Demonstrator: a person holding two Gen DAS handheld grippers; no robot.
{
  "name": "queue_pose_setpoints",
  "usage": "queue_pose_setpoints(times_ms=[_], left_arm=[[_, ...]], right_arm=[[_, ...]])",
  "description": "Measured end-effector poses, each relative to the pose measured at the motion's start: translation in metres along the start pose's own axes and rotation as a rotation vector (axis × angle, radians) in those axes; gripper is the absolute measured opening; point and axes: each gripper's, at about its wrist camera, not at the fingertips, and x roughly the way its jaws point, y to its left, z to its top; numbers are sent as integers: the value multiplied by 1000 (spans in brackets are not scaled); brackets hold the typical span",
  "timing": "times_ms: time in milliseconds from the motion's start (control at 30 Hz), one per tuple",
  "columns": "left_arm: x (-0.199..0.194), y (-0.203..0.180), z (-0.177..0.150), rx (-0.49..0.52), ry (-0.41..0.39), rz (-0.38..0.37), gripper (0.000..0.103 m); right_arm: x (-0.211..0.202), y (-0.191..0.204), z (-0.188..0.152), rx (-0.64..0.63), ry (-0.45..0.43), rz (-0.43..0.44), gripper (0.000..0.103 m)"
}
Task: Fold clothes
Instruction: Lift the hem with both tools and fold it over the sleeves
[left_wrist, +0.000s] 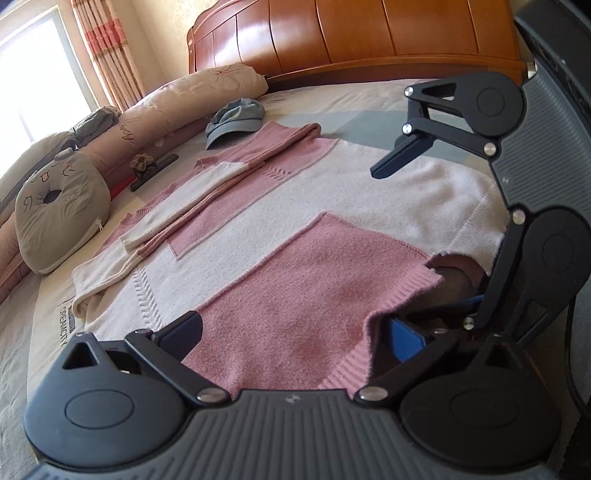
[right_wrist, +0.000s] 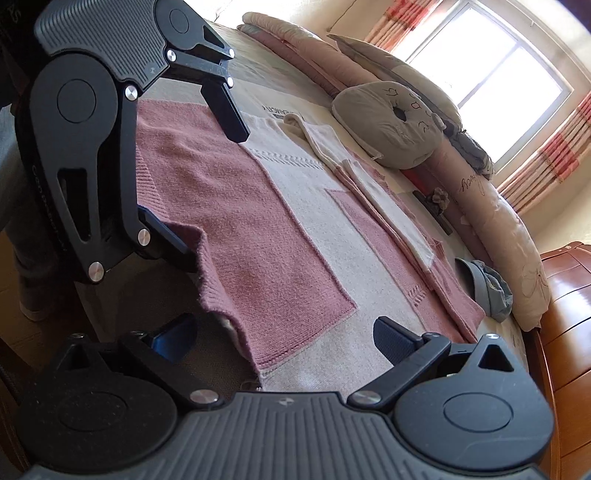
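A pink and cream knit sweater (left_wrist: 280, 206) lies flat on the bed, one sleeve (left_wrist: 207, 192) folded across its body. Its near pink hem (left_wrist: 295, 332) passes between the fingers of my left gripper (left_wrist: 295, 334), which is open and straddles that edge. Just to the right, my right gripper (left_wrist: 399, 240) is open too, one finger above the cream part and the other under the lifted hem. In the right wrist view the sweater (right_wrist: 295, 229) runs away from my right gripper (right_wrist: 284, 339), with my left gripper (right_wrist: 218, 199) at the upper left over the same edge.
A blue cap (left_wrist: 236, 118) lies past the sweater's far end. A rolled quilt (left_wrist: 177, 107) and a cat-face cushion (left_wrist: 59, 206) line the far side of the bed. The wooden headboard (left_wrist: 351, 33) stands behind. A person's leg and shoe (right_wrist: 33, 295) are beside the bed.
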Motion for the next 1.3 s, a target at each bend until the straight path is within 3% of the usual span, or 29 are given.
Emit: queue_pose_setpoints(times_ms=[133, 300, 467, 767, 1100, 1300], left_arm=[[2, -12, -7, 69, 18, -8, 102], [7, -23, -11, 152, 0, 105, 102], [15, -20, -15, 221, 24, 264, 102], [1, 11, -40, 192, 88, 341, 102], [6, 6, -36, 208, 68, 334, 102], [0, 11, -50, 281, 67, 390, 102]], right_arm=[[3, 0, 5, 22, -26, -98, 103], [-12, -9, 6, 71, -102, -159, 103], [-13, -10, 1, 83, -93, -156, 103], [0, 0, -18, 65, 3, -196, 103], [11, 5, -9, 75, 47, -260, 103], [2, -10, -30, 80, 98, -312, 103]])
